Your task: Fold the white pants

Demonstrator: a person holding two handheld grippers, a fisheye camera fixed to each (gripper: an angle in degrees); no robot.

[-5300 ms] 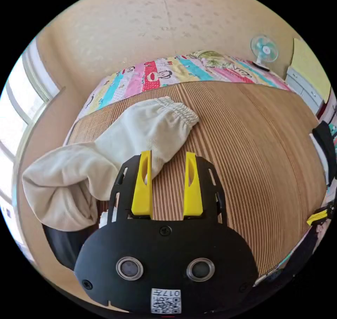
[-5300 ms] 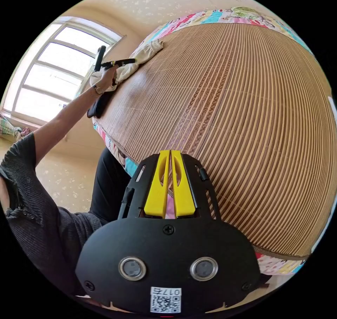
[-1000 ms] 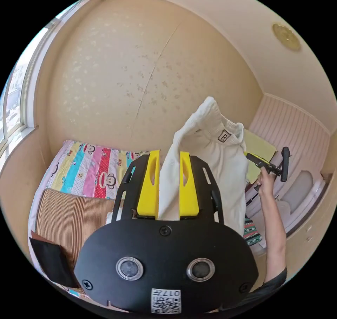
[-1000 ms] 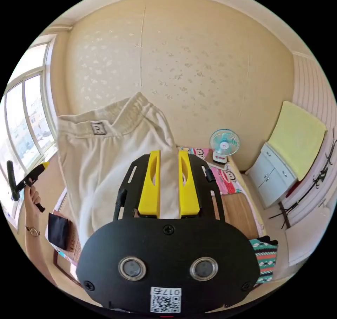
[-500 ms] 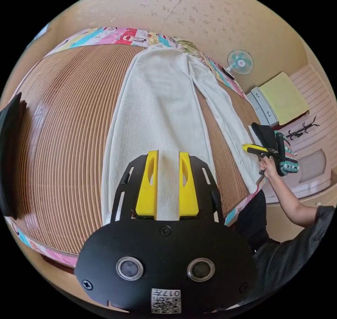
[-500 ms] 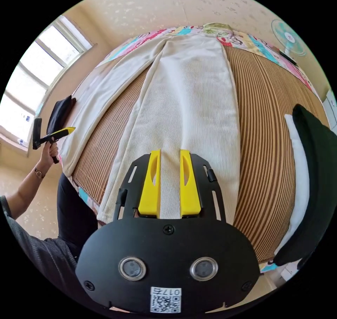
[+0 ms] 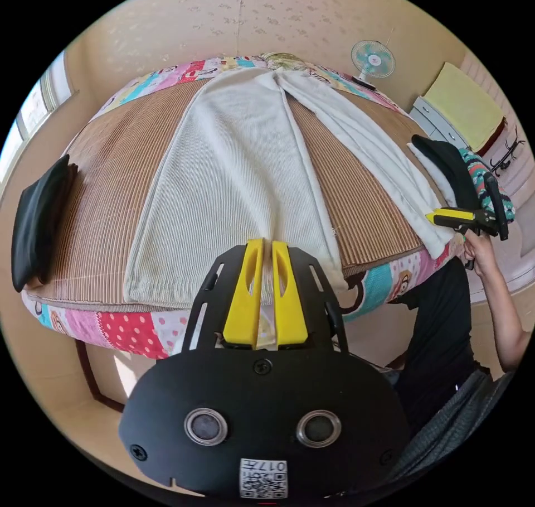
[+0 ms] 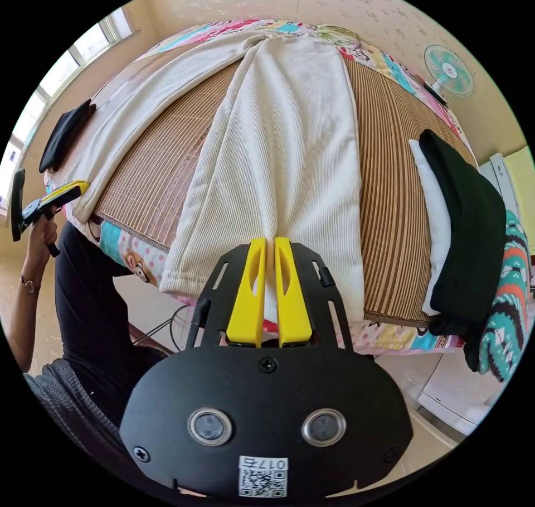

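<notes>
White pants (image 7: 234, 178) lay spread on the bamboo mat (image 7: 100, 206); both grippers (image 7: 262, 247) (image 8: 269, 245) pinched their hems, black bundles (image 7: 39, 217) flanking

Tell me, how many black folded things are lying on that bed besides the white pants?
2: one black folded item at the mat's window-side edge, and another black folded item on the fan-side edge, stacked over white and patterned pieces. Others may be hidden.

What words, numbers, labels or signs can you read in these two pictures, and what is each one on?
On the body of the left gripper, a sticker: a code square and tiny characters, too small to read.
On the right gripper, a like sticker: also unreadable.
On the white pants and the patterned sheet: no readable text.
</notes>
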